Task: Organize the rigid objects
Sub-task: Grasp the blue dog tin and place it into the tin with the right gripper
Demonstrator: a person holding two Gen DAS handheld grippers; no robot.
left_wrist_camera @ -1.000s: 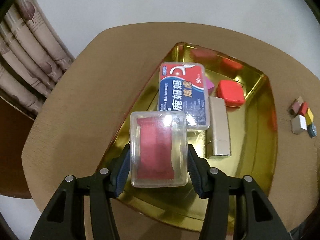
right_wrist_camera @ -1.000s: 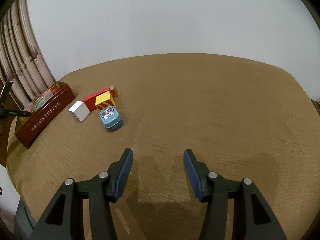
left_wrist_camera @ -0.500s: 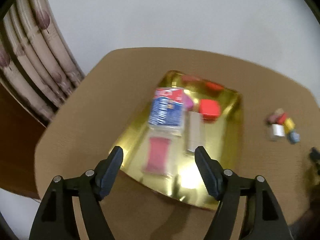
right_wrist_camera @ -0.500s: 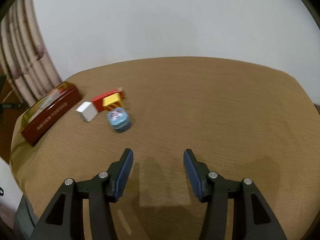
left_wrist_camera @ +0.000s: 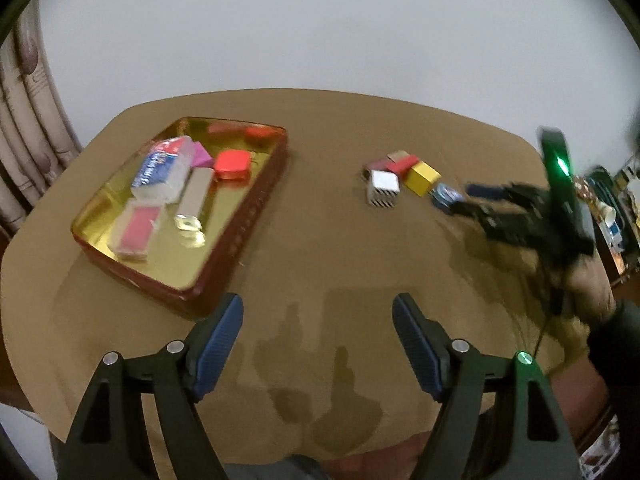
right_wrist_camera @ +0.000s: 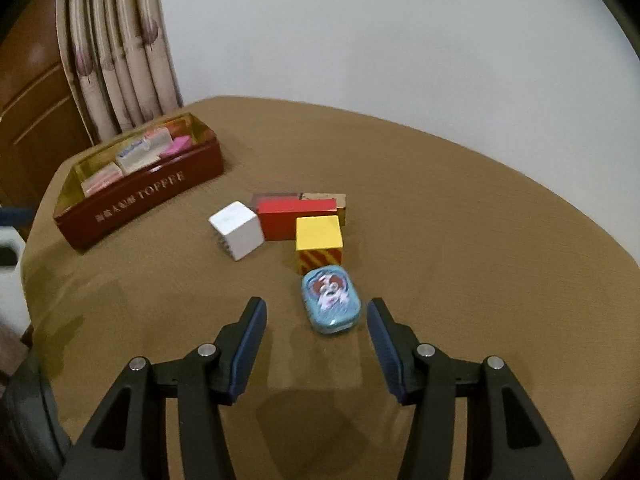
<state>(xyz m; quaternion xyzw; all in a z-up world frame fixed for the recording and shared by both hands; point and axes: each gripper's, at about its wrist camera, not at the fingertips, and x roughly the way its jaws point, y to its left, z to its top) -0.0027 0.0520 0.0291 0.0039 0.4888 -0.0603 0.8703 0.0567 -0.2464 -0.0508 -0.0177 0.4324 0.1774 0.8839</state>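
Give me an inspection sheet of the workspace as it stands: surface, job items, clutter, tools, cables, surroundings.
Surface: brown table, grain visible, some darker patches near the front edge.
Job's things: red toffee tin holding a clear case with red insert, labelled plastic box, red case and a silver bar. Loose on the table: white cube, red box, yellow cube, blue tin.
Clutter: nothing seen.
Tools: left tool open, empty, over bare table; right tool open, blue tin just ahead between its fingers.
Cables: nothing seen.
Surroundings: white wall, curtain, wooden door.
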